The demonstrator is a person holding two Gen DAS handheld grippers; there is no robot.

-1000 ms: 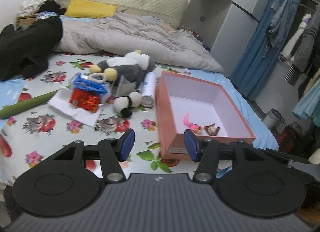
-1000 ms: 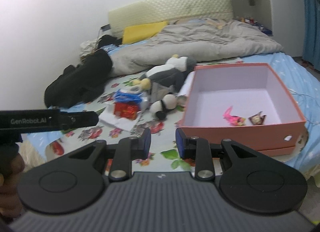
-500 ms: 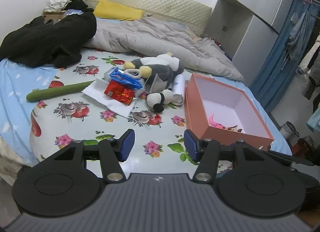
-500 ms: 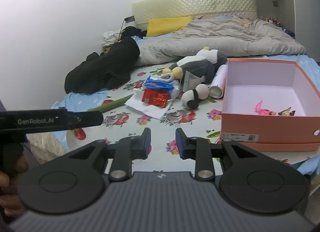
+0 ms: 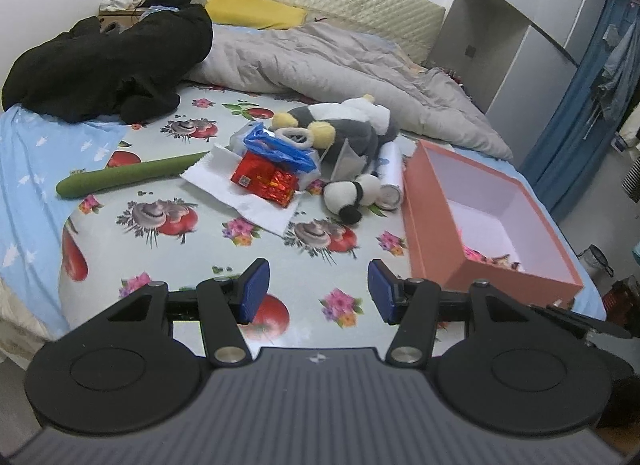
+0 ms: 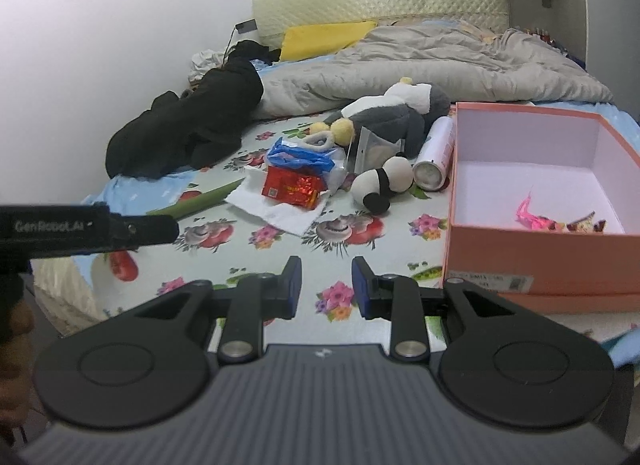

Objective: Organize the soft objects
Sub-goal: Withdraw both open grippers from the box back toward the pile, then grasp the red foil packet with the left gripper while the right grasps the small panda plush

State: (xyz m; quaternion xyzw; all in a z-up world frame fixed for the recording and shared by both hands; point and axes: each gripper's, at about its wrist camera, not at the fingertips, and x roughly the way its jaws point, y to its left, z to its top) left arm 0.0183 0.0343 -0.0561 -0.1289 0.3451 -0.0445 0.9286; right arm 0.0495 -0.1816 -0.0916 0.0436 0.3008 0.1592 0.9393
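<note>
Both hand-held grippers hang over the near edge of the bed (image 5: 48, 169), empty, well short of the clutter. The left hand-held gripper (image 5: 318, 291) has its jaws wide apart; the right hand-held gripper (image 6: 326, 287) has its jaws apart by a narrower gap, with nothing between them.

The likeliest next soft thing is the small panda plush (image 5: 352, 197), which lies ahead of both grippers toward the middle of the bed, just beside the near-left corner of the pink box (image 5: 424, 225). In the left view it sits ahead and slightly right of the gap; in the right view the panda plush (image 6: 382, 183) is also ahead and a little right. Its long axis runs roughly across the bed toward the box. Neither arm is clearly nearer, though the right one stands closer to the box.

Behind it lies the larger grey plush (image 5: 344, 133), stretched along the same line, with a white spray can (image 5: 390, 181) touching the panda's far side. A red packet (image 5: 266, 181) and blue bag (image 5: 280, 149) rest on white paper (image 5: 240, 197) to its left, and a green cucumber-shaped toy (image 5: 124, 175) lies further left.

The panda's underside and the grey plush's lower body are hidden by a clear pouch. The small items in the box are too blurred to identify.
</note>
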